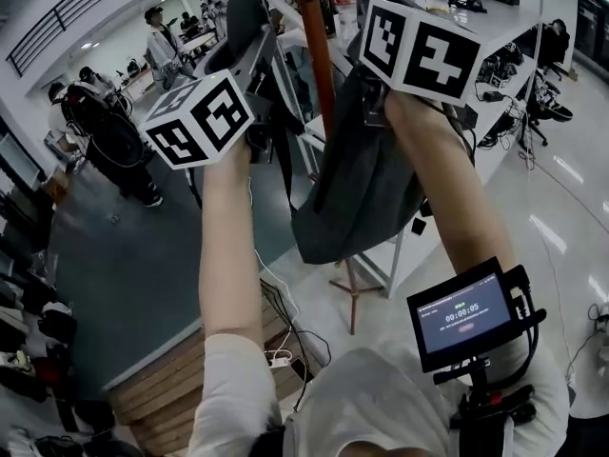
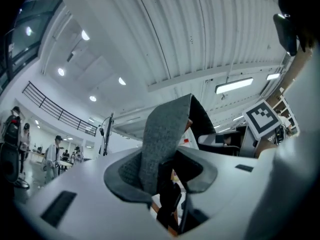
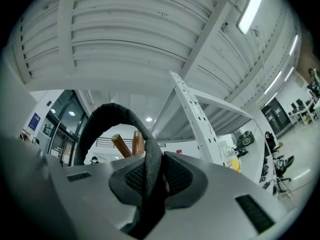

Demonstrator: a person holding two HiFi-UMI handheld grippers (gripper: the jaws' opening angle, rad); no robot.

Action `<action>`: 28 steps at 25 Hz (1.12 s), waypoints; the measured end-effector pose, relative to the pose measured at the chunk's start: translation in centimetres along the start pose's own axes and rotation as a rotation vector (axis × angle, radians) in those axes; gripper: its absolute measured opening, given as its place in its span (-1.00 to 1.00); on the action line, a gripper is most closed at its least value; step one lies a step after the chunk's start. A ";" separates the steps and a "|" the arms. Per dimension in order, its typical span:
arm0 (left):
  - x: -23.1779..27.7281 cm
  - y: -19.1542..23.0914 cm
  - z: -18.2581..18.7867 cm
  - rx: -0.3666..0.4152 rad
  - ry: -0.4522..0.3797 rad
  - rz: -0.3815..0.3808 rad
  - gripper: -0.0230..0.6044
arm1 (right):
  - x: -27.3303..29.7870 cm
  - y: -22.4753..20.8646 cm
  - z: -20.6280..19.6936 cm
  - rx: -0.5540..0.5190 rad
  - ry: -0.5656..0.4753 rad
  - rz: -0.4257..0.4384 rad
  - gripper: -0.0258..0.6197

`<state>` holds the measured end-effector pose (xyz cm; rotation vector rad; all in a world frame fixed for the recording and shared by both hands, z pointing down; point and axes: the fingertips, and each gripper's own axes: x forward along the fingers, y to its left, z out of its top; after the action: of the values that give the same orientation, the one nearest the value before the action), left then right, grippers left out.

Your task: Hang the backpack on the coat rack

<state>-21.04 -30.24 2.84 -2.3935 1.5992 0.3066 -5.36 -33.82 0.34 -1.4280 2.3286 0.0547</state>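
A grey backpack (image 1: 357, 188) hangs from both raised grippers, close against the brown wooden pole of the coat rack (image 1: 319, 60). My left gripper (image 2: 160, 176) is shut on a grey padded strap (image 2: 162, 139) that stands up between its jaws. In the head view only its marker cube (image 1: 200, 117) shows. My right gripper (image 3: 152, 176) is shut on the backpack's black top loop (image 3: 107, 116), which arches up and to the left above the jaws. Two wooden pegs (image 3: 129, 145) of the rack show through that loop. The right gripper's cube (image 1: 419, 50) hides its jaws in the head view.
A white shelving frame (image 3: 195, 116) stands just right of the rack, with its leg (image 1: 400, 255) beside the rack's foot (image 1: 352, 298). People (image 1: 157, 41) stand at the far left. A wooden platform (image 1: 181, 374) and cables lie below my arms. A small screen (image 1: 466, 314) rides on my right forearm.
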 end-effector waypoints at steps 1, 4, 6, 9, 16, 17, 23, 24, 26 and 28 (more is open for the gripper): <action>0.3 0.2 -0.8 -0.016 0.017 -0.002 -0.44 | 0.5 -0.3 -0.7 -0.008 0.019 -0.009 -0.80; 0.7 1.3 -3.8 -0.065 0.079 0.002 -0.44 | 1.9 -1.5 -3.4 -0.016 0.088 -0.023 -0.80; 0.7 1.6 -5.6 -0.081 0.114 -0.005 -0.45 | 2.3 -1.9 -5.4 -0.024 0.123 -0.021 -0.80; 0.7 0.2 -7.5 -0.139 0.128 -0.061 -0.45 | 1.8 -0.7 -7.2 -0.084 0.127 0.007 -0.79; 2.9 -2.6 -11.4 -0.236 0.066 -0.139 -0.48 | 2.3 0.7 -9.6 -0.179 0.074 0.151 -0.79; 3.1 -2.8 -12.3 -0.243 0.065 -0.153 -0.61 | 2.5 0.5 -10.0 -0.175 0.071 0.158 -0.79; 1.2 -3.9 -11.8 -0.196 -0.013 -0.167 -0.64 | 1.4 1.2 -9.6 -0.192 0.011 0.162 -0.79; 0.9 -4.3 -11.6 -0.183 -0.017 -0.171 -0.64 | 1.1 1.4 -9.5 -0.195 -0.007 0.161 -0.79; 0.4 -4.8 -11.5 -0.167 -0.024 -0.170 -0.64 | 0.6 1.5 -9.4 -0.197 -0.035 0.165 -0.79; 0.2 -5.2 -11.5 -0.159 -0.032 -0.164 -0.64 | 0.4 1.5 -9.4 -0.196 -0.053 0.173 -0.79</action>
<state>-15.76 -32.14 14.16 -2.6043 1.4023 0.4524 -9.82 -35.68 8.56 -1.2908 2.4518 0.3750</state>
